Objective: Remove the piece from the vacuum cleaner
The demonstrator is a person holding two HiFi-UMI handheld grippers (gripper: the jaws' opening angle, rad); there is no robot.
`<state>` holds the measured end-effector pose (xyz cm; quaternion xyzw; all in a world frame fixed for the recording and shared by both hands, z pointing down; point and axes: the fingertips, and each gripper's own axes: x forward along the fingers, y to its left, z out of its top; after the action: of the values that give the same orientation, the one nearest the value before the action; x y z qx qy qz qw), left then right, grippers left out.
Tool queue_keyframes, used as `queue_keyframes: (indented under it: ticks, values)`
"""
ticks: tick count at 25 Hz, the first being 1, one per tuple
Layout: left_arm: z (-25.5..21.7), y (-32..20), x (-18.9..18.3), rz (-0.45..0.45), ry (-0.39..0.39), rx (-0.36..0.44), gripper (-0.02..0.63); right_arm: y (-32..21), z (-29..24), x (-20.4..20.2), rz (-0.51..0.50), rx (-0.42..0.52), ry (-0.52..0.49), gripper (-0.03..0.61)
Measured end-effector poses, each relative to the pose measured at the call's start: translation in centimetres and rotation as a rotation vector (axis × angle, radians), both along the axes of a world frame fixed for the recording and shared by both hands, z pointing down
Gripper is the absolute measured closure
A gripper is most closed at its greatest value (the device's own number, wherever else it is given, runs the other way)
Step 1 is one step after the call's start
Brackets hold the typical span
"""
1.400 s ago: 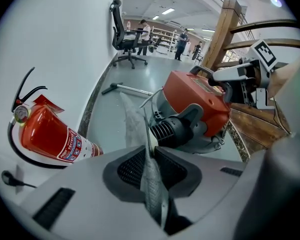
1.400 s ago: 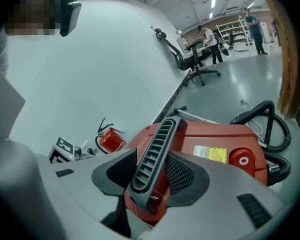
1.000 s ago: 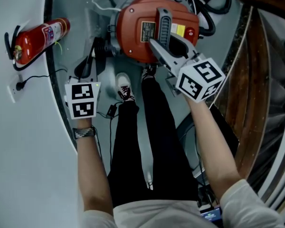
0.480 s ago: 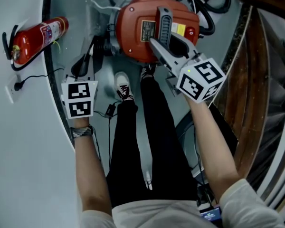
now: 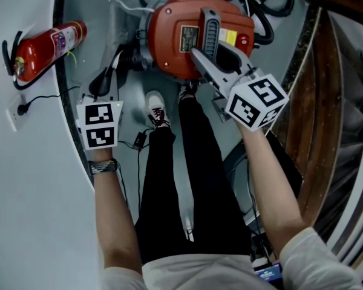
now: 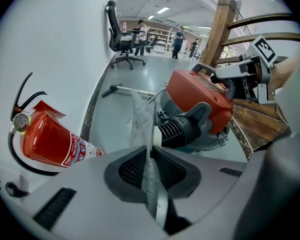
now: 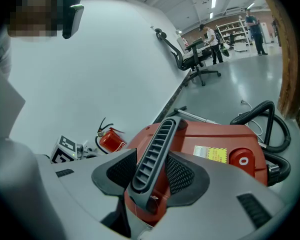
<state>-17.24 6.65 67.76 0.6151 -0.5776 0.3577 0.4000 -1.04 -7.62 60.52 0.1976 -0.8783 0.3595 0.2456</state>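
Observation:
The red vacuum cleaner (image 5: 196, 35) stands on the floor in front of my feet. My right gripper (image 5: 209, 65) is shut on its grey ribbed carry handle (image 7: 157, 144), which runs up between the pads. To the vacuum's left, my left gripper (image 5: 104, 88) is shut on a thin translucent piece (image 6: 141, 119). That piece stands edge-on between the pads (image 6: 172, 171) and reaches up beside the black ribbed hose port (image 6: 177, 129). I cannot tell whether the piece still touches the vacuum body (image 6: 205, 96).
A red fire extinguisher (image 5: 45, 50) lies by the white wall on the left, with a wall socket and plug (image 5: 21, 110) below it. A black hose (image 5: 272, 5) coils behind the vacuum. Wooden stair rails (image 5: 327, 101) run along the right. My shoes (image 5: 157, 110) stand close to the vacuum.
My left gripper has shifted slightly left and away from the vacuum with the thin piece in it. The right gripper stays on the handle.

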Motion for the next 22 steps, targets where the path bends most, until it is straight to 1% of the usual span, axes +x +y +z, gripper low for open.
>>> queue_keyframes:
  ticks: [12, 22]
  values:
    - [0.10, -0.10, -0.14, -0.008, 0.005, 0.006, 0.574, -0.06, 0.00, 0.03, 0.001, 0.002, 0.002, 0.394]
    - [0.20, -0.34, -0.49, 0.007, -0.004, -0.003, 0.580, -0.05, 0.00, 0.07, 0.003, 0.003, 0.005, 0.394]
